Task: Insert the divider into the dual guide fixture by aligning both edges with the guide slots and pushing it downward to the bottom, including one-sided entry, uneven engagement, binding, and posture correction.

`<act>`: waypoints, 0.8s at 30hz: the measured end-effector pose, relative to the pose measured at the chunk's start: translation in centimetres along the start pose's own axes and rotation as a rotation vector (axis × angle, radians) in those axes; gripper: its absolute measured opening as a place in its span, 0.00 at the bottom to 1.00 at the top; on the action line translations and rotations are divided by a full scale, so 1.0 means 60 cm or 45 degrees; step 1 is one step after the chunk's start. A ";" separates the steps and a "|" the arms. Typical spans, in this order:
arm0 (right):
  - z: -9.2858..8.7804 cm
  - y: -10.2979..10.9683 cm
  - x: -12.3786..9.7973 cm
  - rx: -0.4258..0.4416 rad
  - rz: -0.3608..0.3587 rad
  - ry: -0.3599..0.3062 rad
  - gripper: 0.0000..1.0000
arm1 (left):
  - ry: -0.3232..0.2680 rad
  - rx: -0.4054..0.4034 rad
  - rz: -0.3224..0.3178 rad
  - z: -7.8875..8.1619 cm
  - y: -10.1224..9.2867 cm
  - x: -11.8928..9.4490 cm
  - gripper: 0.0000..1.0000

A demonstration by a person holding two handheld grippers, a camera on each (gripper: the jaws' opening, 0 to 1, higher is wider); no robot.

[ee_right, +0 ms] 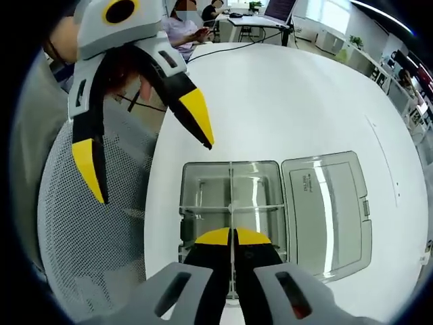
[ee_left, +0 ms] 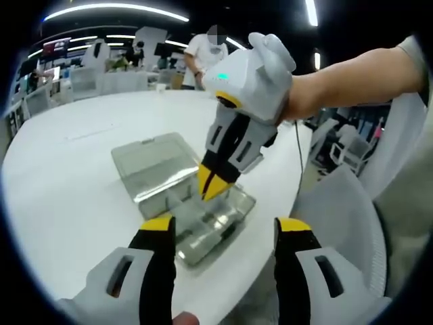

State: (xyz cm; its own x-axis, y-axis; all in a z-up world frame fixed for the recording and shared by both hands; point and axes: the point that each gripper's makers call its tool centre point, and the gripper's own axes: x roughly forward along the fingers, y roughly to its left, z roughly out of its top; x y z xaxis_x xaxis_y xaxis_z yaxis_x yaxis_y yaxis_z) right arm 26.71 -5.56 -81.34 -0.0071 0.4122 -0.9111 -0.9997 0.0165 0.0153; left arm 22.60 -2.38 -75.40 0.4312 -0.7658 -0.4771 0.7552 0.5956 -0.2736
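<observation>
The right hand-held gripper (ee_right: 232,237) pinches the clear divider (ee_right: 231,196) standing in the open fixture box (ee_right: 196,203) on the counter (ee_right: 284,101), left hand-held gripper (ee_left: 223,227) spread; uneven pressing could bind one edge.

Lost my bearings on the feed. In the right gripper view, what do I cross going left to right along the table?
Mesh chair back → left gripper, open, hovering → clear box with the thin divider pinched upright by the right gripper → the box's open lid → bare white table.
</observation>
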 end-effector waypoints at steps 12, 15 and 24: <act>-0.009 0.000 0.019 -0.017 0.011 0.002 0.00 | 0.014 -0.012 0.009 -0.007 0.001 -0.001 0.56; -0.010 0.001 0.022 -0.019 0.012 0.004 0.00 | 0.017 -0.016 0.010 -0.009 0.001 -0.001 0.56; -0.012 0.003 0.028 -0.054 0.007 0.023 0.00 | 0.016 -0.022 0.017 -0.010 0.003 -0.002 0.55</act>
State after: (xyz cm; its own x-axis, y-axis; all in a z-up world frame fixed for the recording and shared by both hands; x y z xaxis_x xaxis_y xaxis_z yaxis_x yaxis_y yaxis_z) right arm 26.51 -5.52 -83.18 -0.0128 0.3959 -0.9182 -0.9997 -0.0247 0.0033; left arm 22.43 -2.04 -75.90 0.4345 -0.7548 -0.4914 0.7409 0.6098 -0.2814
